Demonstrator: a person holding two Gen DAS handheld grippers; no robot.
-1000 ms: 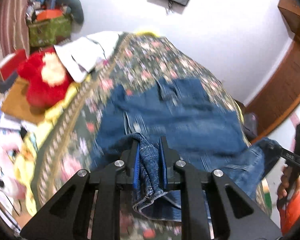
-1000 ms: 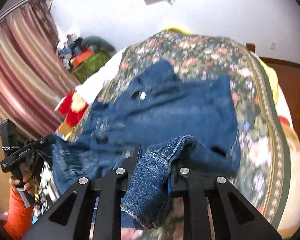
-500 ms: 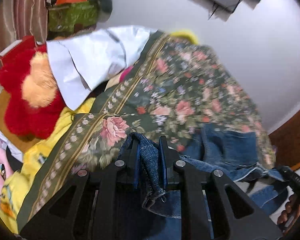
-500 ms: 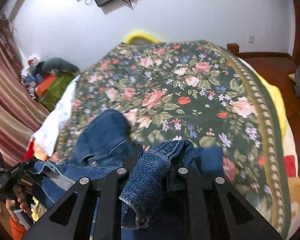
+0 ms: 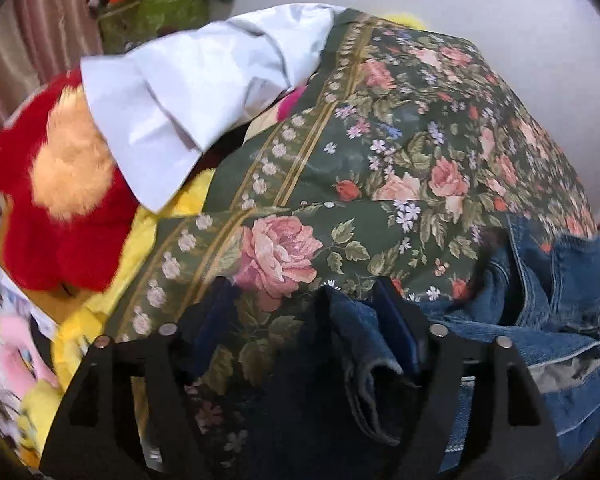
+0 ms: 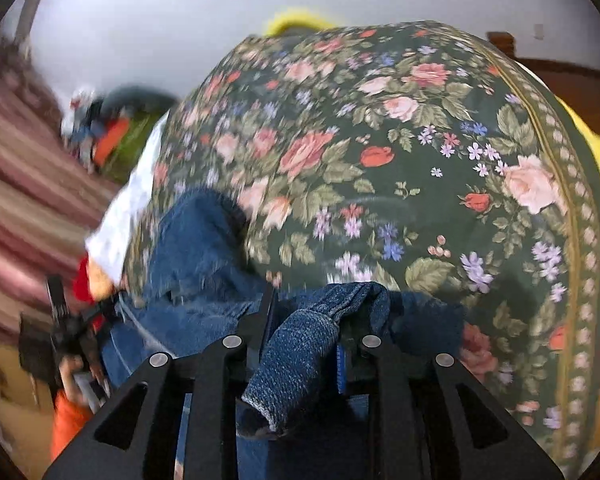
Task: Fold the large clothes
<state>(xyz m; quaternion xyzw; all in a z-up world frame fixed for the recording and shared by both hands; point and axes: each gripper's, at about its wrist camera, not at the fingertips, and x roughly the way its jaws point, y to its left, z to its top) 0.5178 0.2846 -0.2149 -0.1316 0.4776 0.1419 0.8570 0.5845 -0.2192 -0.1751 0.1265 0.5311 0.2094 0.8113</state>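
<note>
**Denim carried over onto itself, release under way**

Floral bedspread [image 5: 380, 152] across the bed, white wall behind, striped curtain [image 6: 24, 184] at nine o'clock in the right view. Denim garment [image 5: 540, 312] bunched low on the spread, at four o'clock in the left view and seven to eight o'clock in the right view.

Left hand-held gripper [image 5: 308, 320] with jaws opening, already wide; denim hem [image 5: 364, 344] draped against the right-side finger, no longer pinched. Right hand-held gripper [image 6: 306, 320] narrow, clamped on a rolled denim cuff [image 6: 296, 360], jaws just starting to part.

Judged progress: one fold apparently laid, edges brought across the body of the garment and being let go. Probably left to do: smoothing the bunched cloth, squaring edges, at least one more fold. Exact lie of the layers hidden beneath both tools.

Around: white shirt [image 5: 188, 80] and red plush toy [image 5: 56, 184] at nine to eleven o'clock in the left view, off the bed's edge; green bag [image 5: 156, 12] beyond. Nothing on the spread ahead of the denim; hem clinging to a finger a possible snag on withdrawal.
</note>
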